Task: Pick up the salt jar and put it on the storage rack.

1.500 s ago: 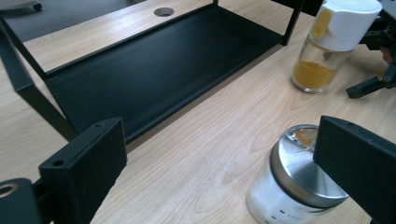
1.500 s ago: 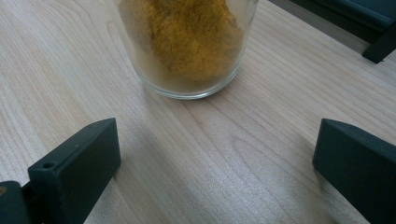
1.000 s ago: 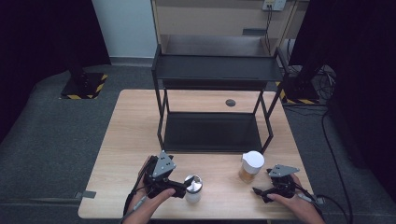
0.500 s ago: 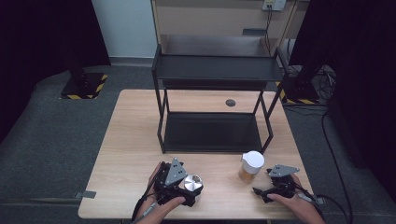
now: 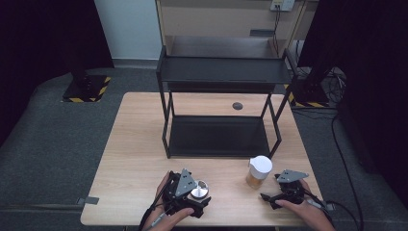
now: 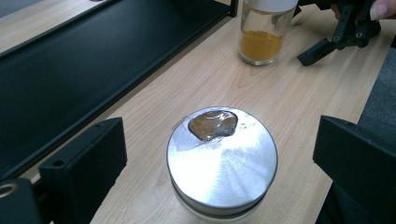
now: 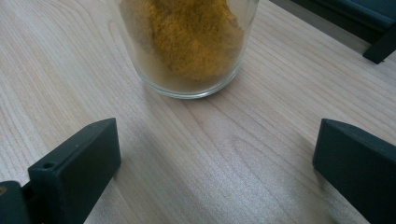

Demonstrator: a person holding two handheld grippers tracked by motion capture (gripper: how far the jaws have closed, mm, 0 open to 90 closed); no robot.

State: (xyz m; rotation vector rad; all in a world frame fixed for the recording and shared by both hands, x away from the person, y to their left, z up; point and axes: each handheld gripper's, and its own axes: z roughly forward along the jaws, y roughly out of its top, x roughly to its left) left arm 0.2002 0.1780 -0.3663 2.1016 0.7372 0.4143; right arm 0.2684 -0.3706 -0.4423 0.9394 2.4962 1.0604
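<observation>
**Closing in: left claw brackets the tin, right claw waits short of the jar**

Straddling a round metal-lidded tin point(image 6: 222, 163) at the near edge of the desk point(image 5: 134, 159), the left claw point(image 5: 196, 196) stands wide open, one jaw on either side of the lid and neither touching it, holding nothing. Seen along that claw, the tin sits dead ahead at 12 o'clock, upright, its axis vertical, well inside the gap. A squeeze looks like all the grasp needs.

Off at about 1 o'clock from the tin stands a glass jar point(image 6: 261, 35) of yellow powder, white-capped and upright, just in front of the black shelf point(image 5: 219, 137). The right claw point(image 5: 276, 197) lies on the desk at roughly 4 o'clock from the jar, also wide open and empty; along its own jaws the jar point(image 7: 184, 44) sits ahead at about 11 o'clock, beyond the tips rather than between them. The left hand is plainly the nearer to a hold.
</observation>
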